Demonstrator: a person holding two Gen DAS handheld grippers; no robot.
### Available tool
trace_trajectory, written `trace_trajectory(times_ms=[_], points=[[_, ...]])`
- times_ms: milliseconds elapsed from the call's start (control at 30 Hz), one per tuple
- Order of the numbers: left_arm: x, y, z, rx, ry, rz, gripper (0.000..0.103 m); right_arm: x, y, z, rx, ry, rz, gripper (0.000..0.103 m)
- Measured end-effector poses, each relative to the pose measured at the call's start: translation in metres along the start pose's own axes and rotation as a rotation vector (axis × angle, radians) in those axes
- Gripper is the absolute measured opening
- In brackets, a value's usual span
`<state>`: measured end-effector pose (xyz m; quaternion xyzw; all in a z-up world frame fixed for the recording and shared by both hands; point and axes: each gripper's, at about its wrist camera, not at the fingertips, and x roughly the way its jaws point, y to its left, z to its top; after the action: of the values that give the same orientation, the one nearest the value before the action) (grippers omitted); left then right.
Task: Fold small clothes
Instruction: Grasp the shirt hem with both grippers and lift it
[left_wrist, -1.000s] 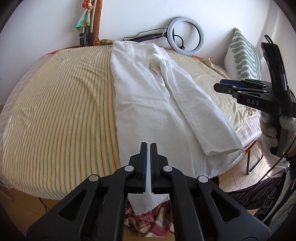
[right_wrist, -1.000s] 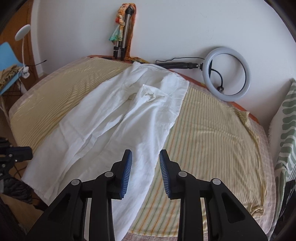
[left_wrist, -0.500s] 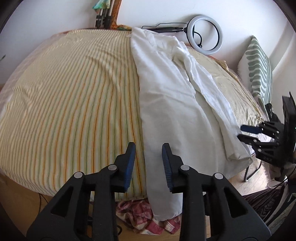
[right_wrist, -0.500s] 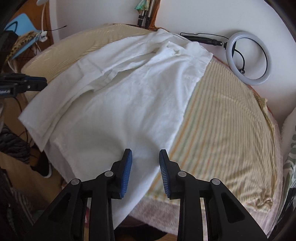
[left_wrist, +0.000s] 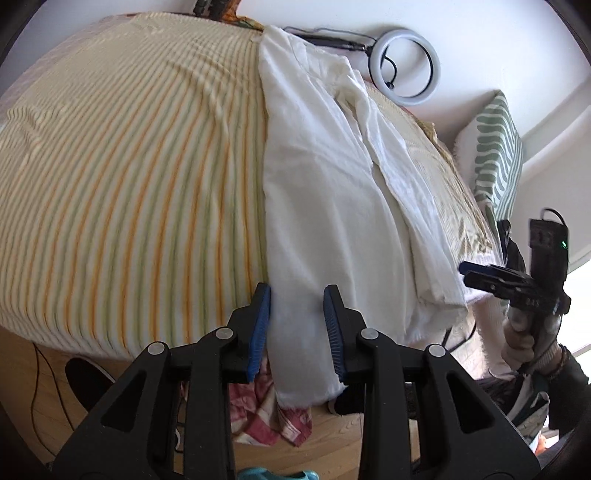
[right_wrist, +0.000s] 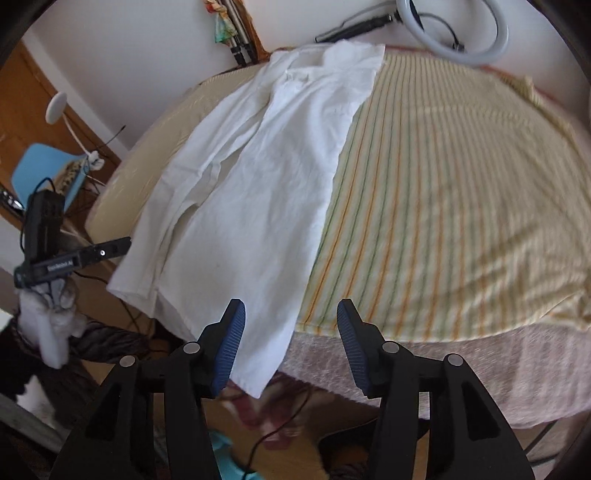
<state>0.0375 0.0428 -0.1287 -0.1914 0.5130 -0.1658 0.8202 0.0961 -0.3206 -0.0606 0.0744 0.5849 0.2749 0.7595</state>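
Count: 1 white woven long-sleeved garment (left_wrist: 325, 206), 2 black grippers w/ blue ribbed pads, 1 white ring light (left_wrist: 405, 66) leaning on the wall, 1 green-and-white wavy-striped pillow (left_wrist: 496, 155), 1 red-and-white checked cloth (left_wrist: 266, 413) on the wood floor.

Garment: lies lengthwise on the yellow bedsheet w/ orange and green stripes (left_wrist: 129, 177), collar end toward the wall, hem draped over the near bed edge and hanging toward the floor. One sleeve is folded in along the body. Fabric is thin, lightly creased, plain white; no print visible.

My left gripper (left_wrist: 297, 325): jaws parted moderately, nothing clamped. The hanging hem strip sits in line with the gap in left wrist view; can't tell if the pads touch it.

My right gripper (right_wrist: 290, 345): jaws spread wide, holding nothing. It's at the near bed edge; the garment's other hem corner hangs just by its left pad, sheet edge in the gap. In left wrist view it shows at the far side of the garment, near the sleeve cuff corner.

Both views are motion-blurred.
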Motion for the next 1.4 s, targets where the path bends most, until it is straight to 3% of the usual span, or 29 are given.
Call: trace_trajectory(times_ms=[167, 233, 400, 467, 533, 567, 633, 733, 1000, 1200, 1400], points=[[-0.007, -0.004, -0.015, -0.004, 0.009, 0.002, 0.028, 0.016, 0.000, -0.005, 0.048, 0.083, 0.102, 0.048], [-0.007, -0.004, -0.016, -0.009, 0.013, 0.006, 0.028, 0.016, 0.005, -0.005, 0.041, 0.079, 0.093, 0.048], [-0.002, 0.000, -0.025, -0.055, 0.094, -0.011, 0.028, 0.018, -0.001, -0.003, 0.112, 0.099, 0.165, 0.048], [0.001, -0.001, -0.024, -0.053, 0.090, 0.000, 0.020, 0.018, -0.001, -0.003, 0.119, 0.102, 0.180, 0.048], [0.000, -0.004, -0.024, -0.059, 0.092, -0.015, 0.010, 0.021, -0.003, -0.005, 0.138, 0.120, 0.213, 0.033], [-0.001, -0.007, -0.024, -0.061, 0.090, -0.023, 0.008, 0.026, -0.004, -0.006, 0.163, 0.144, 0.240, 0.020], [-0.004, -0.008, -0.022, -0.060, 0.088, -0.035, 0.005, 0.029, -0.004, -0.007, 0.173, 0.151, 0.251, 0.012], [-0.010, -0.012, -0.016, -0.089, 0.088, -0.084, 0.004, 0.022, -0.003, -0.005, 0.183, 0.120, 0.299, 0.004], [-0.030, -0.040, 0.026, -0.044, 0.030, -0.153, 0.003, -0.003, -0.005, 0.012, 0.250, -0.012, 0.384, 0.002], [-0.034, -0.060, 0.076, 0.006, -0.025, -0.157, 0.003, -0.017, -0.012, 0.040, 0.288, -0.122, 0.369, 0.002], [-0.023, -0.062, 0.126, 0.033, -0.051, -0.119, 0.003, -0.007, -0.015, 0.082, 0.291, -0.156, 0.319, 0.002]])
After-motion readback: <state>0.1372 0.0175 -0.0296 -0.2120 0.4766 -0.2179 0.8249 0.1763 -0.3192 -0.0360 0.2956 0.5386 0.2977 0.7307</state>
